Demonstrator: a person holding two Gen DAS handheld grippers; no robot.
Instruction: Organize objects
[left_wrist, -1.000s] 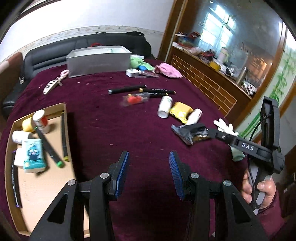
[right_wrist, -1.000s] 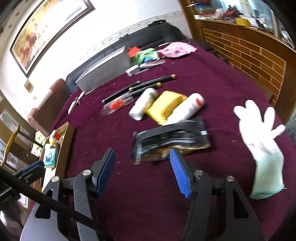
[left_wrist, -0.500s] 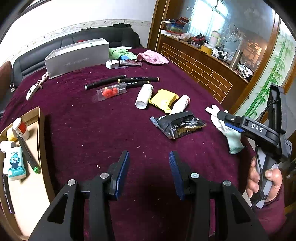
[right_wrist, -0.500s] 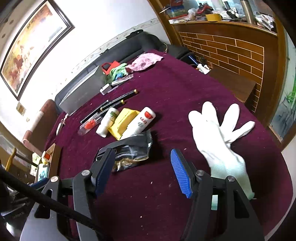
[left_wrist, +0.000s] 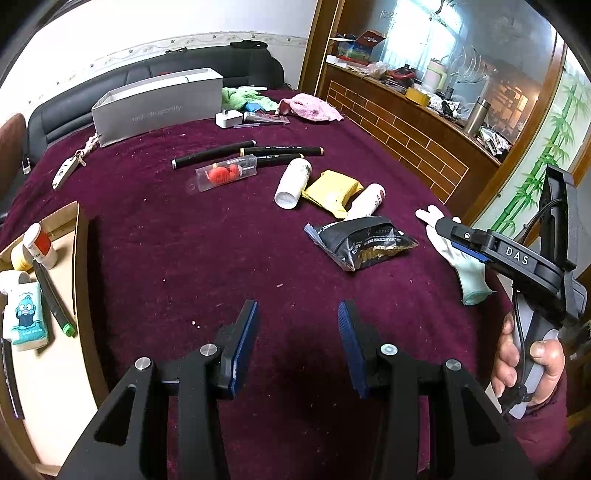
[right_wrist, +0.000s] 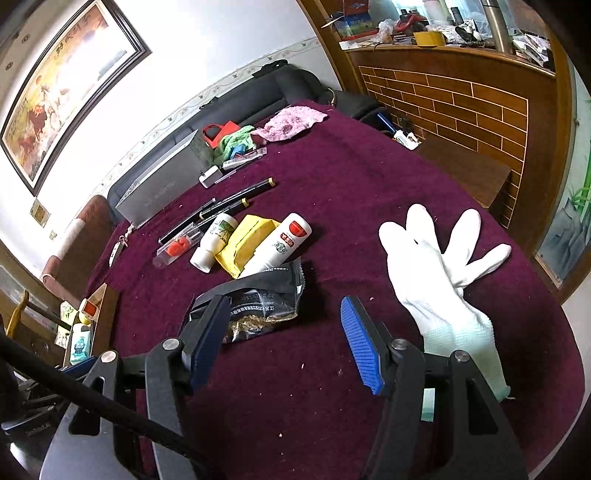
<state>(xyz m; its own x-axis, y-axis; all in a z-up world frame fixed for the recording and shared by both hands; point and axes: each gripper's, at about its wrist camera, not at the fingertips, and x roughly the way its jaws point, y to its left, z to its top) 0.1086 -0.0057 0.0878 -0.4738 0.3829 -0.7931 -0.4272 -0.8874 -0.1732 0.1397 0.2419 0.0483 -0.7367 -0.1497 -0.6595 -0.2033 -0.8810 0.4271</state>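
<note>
A black snack bag (left_wrist: 364, 242) (right_wrist: 260, 302) lies on the maroon cloth beside a white glove (right_wrist: 439, 273) (left_wrist: 463, 258). Behind the bag lie a yellow packet (left_wrist: 332, 192), two white bottles (left_wrist: 293, 177) (right_wrist: 279, 243), black pens (left_wrist: 243, 151) and a clear case with red pieces (left_wrist: 225, 173). My right gripper (right_wrist: 284, 341) is open and empty, just above the cloth, between bag and glove. My left gripper (left_wrist: 297, 341) is open and empty over bare cloth near the front. A cardboard tray (left_wrist: 77, 258) at left holds bottles, a tissue pack and pens.
A grey box (left_wrist: 155, 107), green and pink cloths (left_wrist: 310, 107), a white adapter (left_wrist: 227, 119) and keys (left_wrist: 70, 166) lie at the table's far side. A black sofa stands behind. A wooden brick-patterned counter (left_wrist: 406, 125) runs along the right.
My right gripper has drawn back from the snack bag toward the glove side, and the bag now lies free on the cloth. My left gripper has pulled back slightly, still open.
</note>
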